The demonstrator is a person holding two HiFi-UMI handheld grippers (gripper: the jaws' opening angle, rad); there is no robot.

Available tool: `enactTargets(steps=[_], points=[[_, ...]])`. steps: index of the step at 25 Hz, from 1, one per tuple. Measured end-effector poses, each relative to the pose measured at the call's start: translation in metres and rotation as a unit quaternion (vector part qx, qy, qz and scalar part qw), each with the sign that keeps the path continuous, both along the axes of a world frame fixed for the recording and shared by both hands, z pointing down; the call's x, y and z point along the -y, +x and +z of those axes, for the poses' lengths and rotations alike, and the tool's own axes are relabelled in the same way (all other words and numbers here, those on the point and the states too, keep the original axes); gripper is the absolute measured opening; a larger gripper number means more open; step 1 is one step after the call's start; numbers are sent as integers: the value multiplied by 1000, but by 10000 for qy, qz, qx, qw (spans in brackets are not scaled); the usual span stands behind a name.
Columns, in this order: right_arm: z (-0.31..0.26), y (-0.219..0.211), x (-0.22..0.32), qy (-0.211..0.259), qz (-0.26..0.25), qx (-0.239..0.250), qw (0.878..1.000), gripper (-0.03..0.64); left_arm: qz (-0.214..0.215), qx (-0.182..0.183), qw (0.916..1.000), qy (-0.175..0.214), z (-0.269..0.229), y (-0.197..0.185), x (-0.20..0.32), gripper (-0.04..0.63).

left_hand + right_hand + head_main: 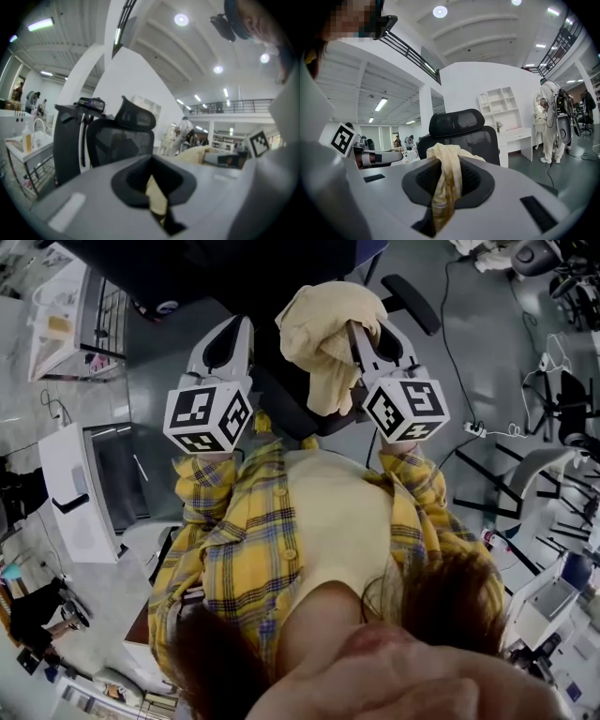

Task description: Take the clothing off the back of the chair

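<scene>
Right gripper (364, 341) is up in front of the person with its jaws clamped on the clothing (323, 329), a pale yellow garment. It's bunched into a loose bundle, folds spilling over the jaws and hanging down the near side. The bundle sits above the black chair (295, 404), lifted clear of the chair back as far as I can judge from overhead.

Left gripper (228, 334) is just beside it, jaws drawn together. A sliver of the same pale yellow shows between them; it looks like a pinch of the garment, though that's hard to confirm.

This thing is light, soft and floppy. It won't hold a shape, it'll sag and swing from wherever it's pinched, and thin folds could slide out of a shallow bite. A thick gathered fold deep in the jaws, as the right one has now, is the safe hold. A second hold on a hanging edge would stop the loose parts catching on the headrest (457, 123).
</scene>
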State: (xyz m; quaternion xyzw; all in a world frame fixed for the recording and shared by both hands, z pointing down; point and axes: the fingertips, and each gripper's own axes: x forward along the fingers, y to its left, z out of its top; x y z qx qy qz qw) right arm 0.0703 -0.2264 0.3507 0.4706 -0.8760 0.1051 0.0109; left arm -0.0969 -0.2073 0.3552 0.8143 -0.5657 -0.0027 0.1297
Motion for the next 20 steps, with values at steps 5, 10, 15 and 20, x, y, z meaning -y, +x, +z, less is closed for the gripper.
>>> enactTargets(steps=[5,10,15,20], points=[[4,0,-1,-22,4,-24,10000,55,-93,-79,9999,-82,6,-4,-5,5],[7,-2,0,-60,-1,-25,10000,54,-105,-74,9998,-162,12,-6,-5,5],[6,-7,4,-63,-5,24,10000,54,-35,-47,9998,-213,17,-9,-1,5],[1,-8,3,-19,-42,38,10000,54,-7,-61,9997,-225,18,-10,0,5]])
